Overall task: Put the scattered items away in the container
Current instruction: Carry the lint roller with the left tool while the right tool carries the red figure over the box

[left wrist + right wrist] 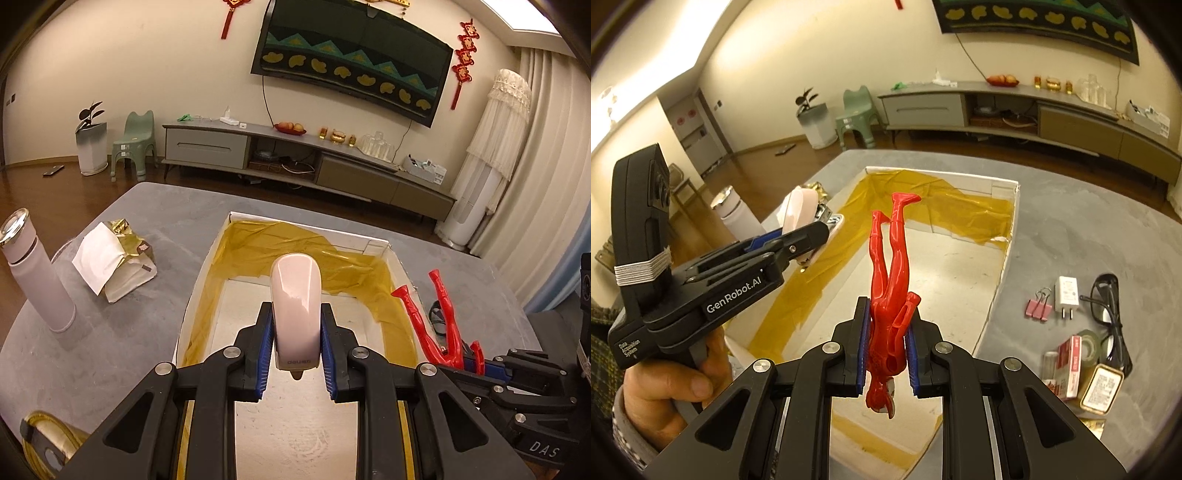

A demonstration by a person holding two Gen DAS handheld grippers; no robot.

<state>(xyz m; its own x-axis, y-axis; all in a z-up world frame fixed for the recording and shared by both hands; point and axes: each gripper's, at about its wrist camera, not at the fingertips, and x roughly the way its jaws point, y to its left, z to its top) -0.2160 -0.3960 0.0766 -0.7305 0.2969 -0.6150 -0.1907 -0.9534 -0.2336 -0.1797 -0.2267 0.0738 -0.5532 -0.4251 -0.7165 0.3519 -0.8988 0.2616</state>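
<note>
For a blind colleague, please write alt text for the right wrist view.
The right tongs grip a red toy figure head-down above an open white box lined with yellow film. At left, a hand holds the left tongs gripping a pale pink object.

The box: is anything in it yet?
Empty as far as visible: the box shows only gold lining paper and bare floor. The red figure and pink stapler are held above it.

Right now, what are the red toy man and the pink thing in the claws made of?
The red toy figure in the right claw looks like hard moulded plastic: one solid colour, slightly shiny, crisp limb shapes. The pale pink rounded stapler-like gadget in the left claw seems glossy plastic too, since a bright highlight sits on its smooth top.
</note>
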